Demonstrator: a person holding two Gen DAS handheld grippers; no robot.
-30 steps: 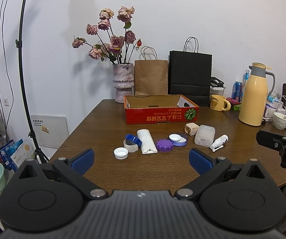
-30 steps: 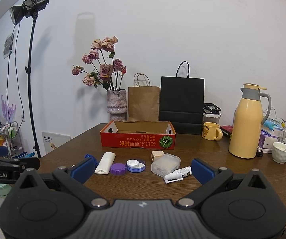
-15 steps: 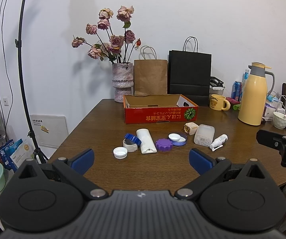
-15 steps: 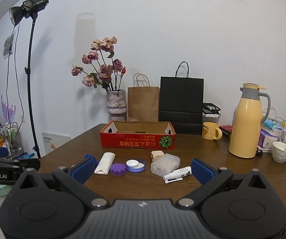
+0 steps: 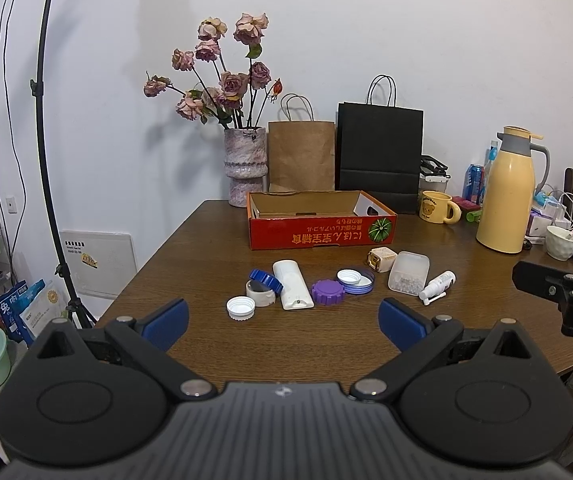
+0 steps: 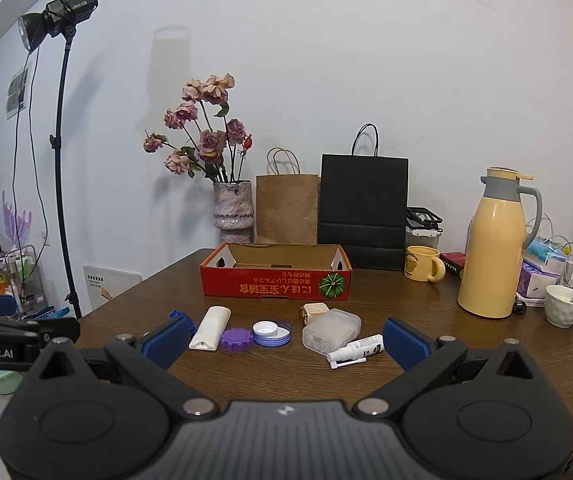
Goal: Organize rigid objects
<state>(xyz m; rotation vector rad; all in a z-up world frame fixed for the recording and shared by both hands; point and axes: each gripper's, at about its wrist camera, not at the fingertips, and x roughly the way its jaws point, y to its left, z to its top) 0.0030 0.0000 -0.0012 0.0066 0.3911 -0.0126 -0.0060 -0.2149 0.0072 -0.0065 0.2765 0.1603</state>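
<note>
Evidently nothing is being carried yet: both the left claw (image 5: 282, 322) and right claw (image 6: 286, 338) are hanging spread apart and empty over the bench's (image 5: 206, 248) near edge, facing the loose row of lids (image 5: 328, 292), white bottle (image 5: 292, 290) and clear container (image 6: 331, 330) lying just near of the empty red box (image 6: 276, 282), so I judge the next move is reaching in to clamp one piece.

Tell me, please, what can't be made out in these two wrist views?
- Floor of the red box: both views, hidden by its front wall.
- Blue cap: right wrist view, mostly behind the right gripper's finger.
- Spray bottle label: both views, too small.
- Left gripper: cut off at the right view's left edge.
</note>
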